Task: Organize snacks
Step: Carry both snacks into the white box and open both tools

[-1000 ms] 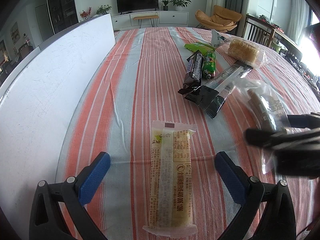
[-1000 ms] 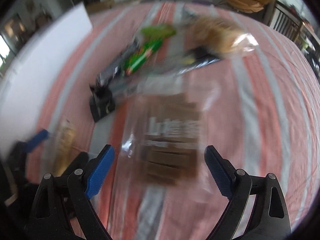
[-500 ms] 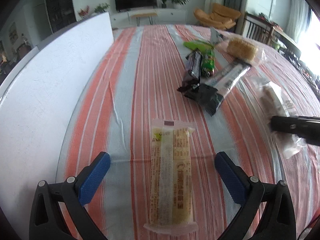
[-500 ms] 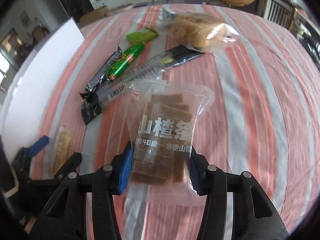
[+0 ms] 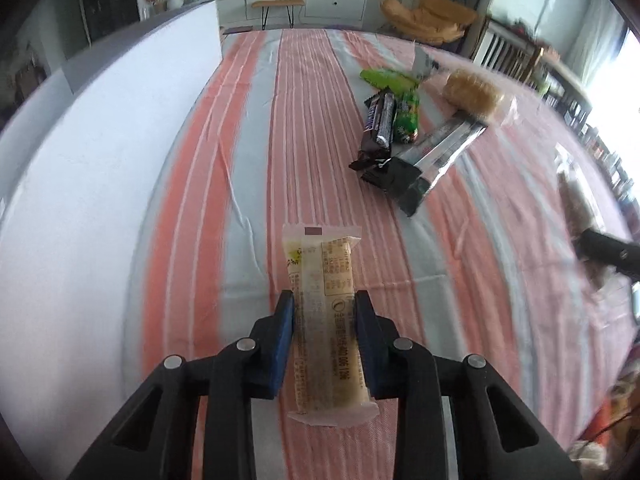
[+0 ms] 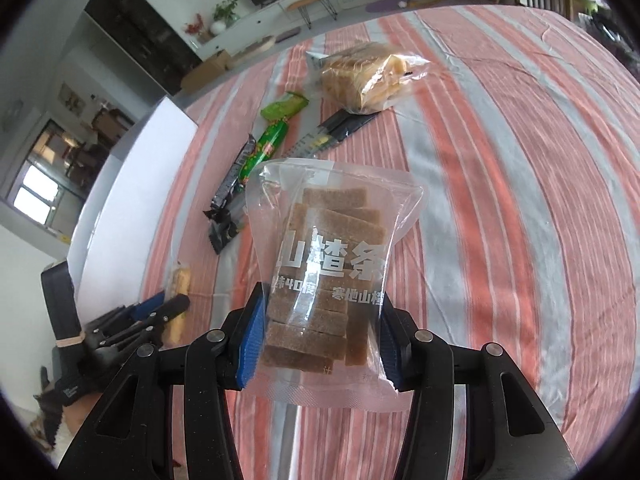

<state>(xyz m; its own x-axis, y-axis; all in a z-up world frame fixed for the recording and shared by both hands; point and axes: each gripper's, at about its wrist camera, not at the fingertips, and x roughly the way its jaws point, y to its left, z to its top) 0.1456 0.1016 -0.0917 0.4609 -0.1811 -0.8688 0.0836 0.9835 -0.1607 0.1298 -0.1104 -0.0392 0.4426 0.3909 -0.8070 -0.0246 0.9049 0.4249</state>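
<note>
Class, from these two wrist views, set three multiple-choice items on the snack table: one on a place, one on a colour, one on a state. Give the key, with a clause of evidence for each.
1. Where does the bread packet lie?
A. beyond the dark sachets
B. between the left gripper's pads
C. on the white board

2. What colour is the sausage wrapper?
A. blue
B. green
C. yellow

3. What is the right gripper doing?
A. open above bare cloth
B. shut on nothing
C. shut on the clear bag of brown strips

Key: 1 A, it sits past the sachets' far end; 2 B, green with a red tip; 3 C, both pads press the bag's sides.
</note>
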